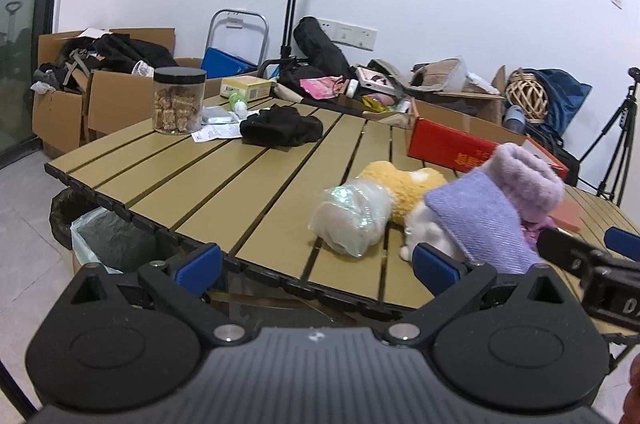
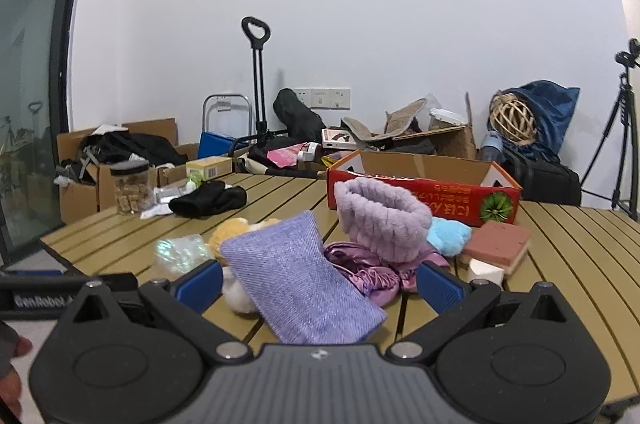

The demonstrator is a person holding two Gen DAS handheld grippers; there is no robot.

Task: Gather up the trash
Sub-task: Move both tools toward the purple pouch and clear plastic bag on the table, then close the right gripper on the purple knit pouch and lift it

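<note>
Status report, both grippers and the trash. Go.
Left gripper open, empty, at table edge. Right gripper open, empty. Crumpled clear plastic wrapper untouched on slatted tan table. Lilac woven cloth lies between right jaws.

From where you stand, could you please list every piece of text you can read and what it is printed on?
"GenRobot": on the left tool's body, cut off after that.
"DA": on the right tool's body, cut off by the picture's edge.
Gold characters on the red box: upside down, unreadable.
Yellow box label: too small.

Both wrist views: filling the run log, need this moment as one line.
left gripper open | right gripper open | plastic wrapper on table
</note>
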